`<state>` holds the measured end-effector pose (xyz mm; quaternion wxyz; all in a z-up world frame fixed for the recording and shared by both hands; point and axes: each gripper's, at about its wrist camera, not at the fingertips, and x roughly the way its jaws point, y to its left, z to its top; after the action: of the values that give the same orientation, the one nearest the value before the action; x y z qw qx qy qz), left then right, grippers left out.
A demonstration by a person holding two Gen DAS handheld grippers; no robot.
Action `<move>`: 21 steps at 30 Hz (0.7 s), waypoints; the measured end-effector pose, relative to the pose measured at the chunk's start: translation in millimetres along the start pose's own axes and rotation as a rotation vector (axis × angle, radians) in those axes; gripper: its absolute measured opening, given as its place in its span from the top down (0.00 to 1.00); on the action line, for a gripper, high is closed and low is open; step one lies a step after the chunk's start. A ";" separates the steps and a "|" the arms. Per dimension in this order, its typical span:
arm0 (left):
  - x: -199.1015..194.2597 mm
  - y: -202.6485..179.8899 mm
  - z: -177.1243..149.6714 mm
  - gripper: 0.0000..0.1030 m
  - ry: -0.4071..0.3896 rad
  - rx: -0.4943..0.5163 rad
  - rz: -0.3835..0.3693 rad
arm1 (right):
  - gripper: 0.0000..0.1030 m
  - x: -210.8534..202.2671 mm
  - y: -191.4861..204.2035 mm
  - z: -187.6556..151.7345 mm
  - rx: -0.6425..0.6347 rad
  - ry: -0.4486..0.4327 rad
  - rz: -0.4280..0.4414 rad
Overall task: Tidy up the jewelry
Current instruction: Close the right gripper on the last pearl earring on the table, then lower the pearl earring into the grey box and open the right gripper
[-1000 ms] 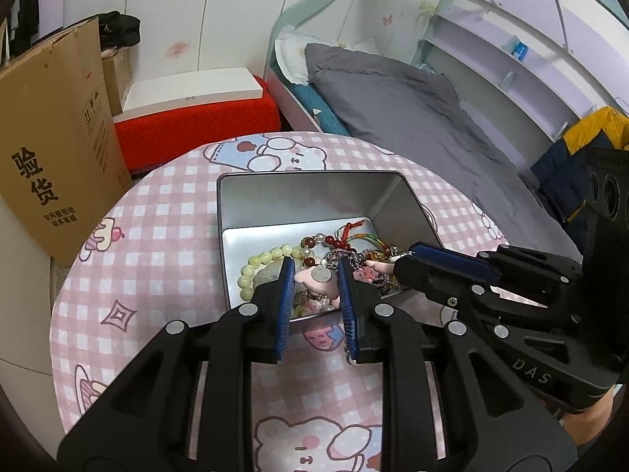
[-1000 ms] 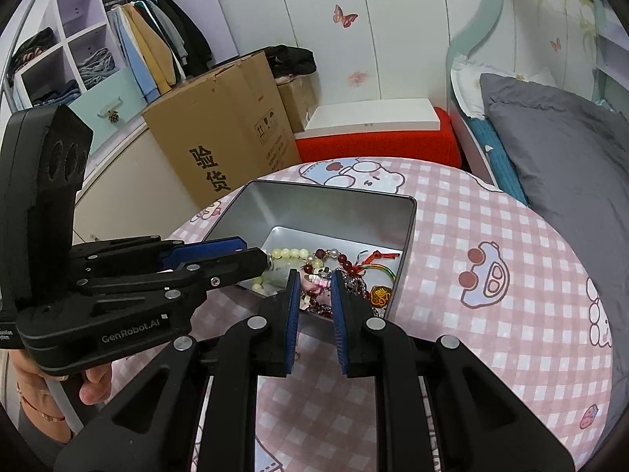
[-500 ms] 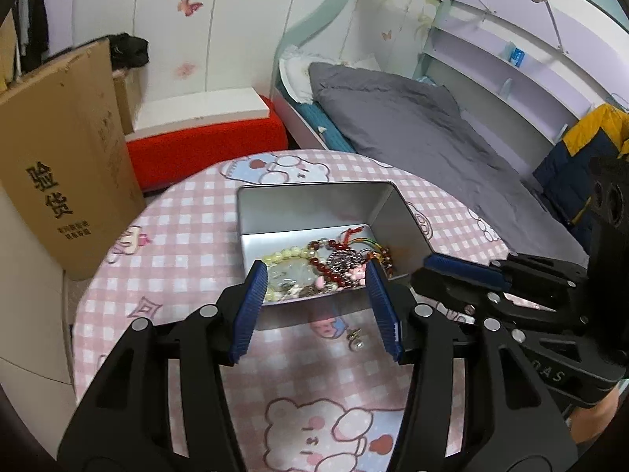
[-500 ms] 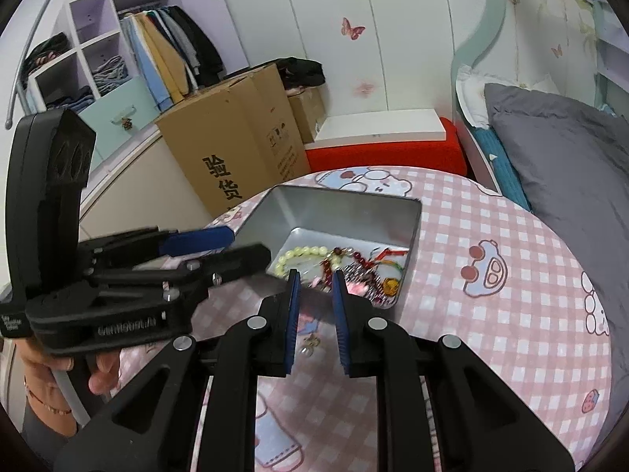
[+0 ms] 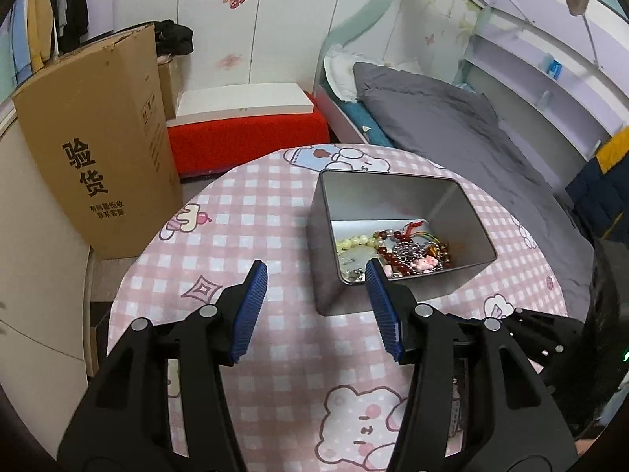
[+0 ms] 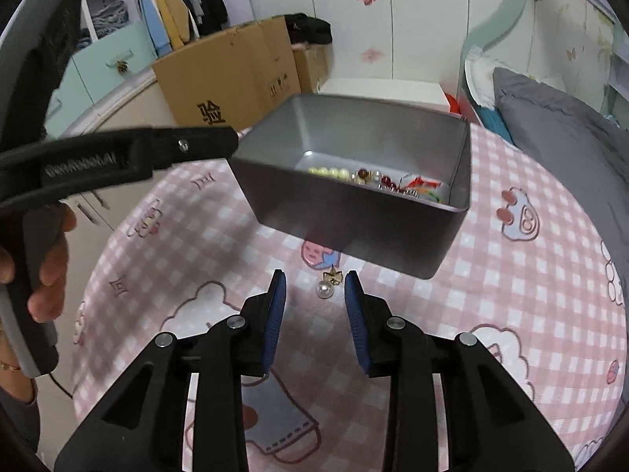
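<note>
A grey metal tin [image 5: 397, 192] [image 6: 354, 212] stands on the round pink checked table and holds bead bracelets and charms [image 5: 397, 251] [image 6: 377, 181]. A pearl earring with a gold stud [image 6: 328, 285] lies on the table just in front of the tin. My right gripper [image 6: 314, 287] is open, low over the table, with the earring between its fingertips. My left gripper [image 5: 314, 279] is open and empty, in front of the tin's left near corner. It also shows in the right wrist view, with its finger [image 6: 157, 149] near the tin's left corner.
The table [image 5: 236, 236] [image 6: 530, 295] has a pink cartoon cloth. A tall cardboard box [image 5: 98, 137] stands at its left, a red bench [image 5: 243, 137] behind, and a grey bed [image 5: 452, 126] at the right.
Both grippers pulled back out of the tin and opened. The pearl earring now lies on the table. The right gripper dropped low around it, and the left moved to the tin's left.
</note>
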<state>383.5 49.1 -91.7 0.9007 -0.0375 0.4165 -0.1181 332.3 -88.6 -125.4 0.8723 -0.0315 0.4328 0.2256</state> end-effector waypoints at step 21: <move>9.9 -5.3 3.9 0.87 0.019 -0.005 -0.050 | 0.91 3.1 2.7 -9.4 -0.089 0.022 -0.031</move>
<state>391.7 41.5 -95.7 0.8933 -0.0490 0.4243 -0.1399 325.8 -87.4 -133.2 0.8684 -0.0796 0.4315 0.2308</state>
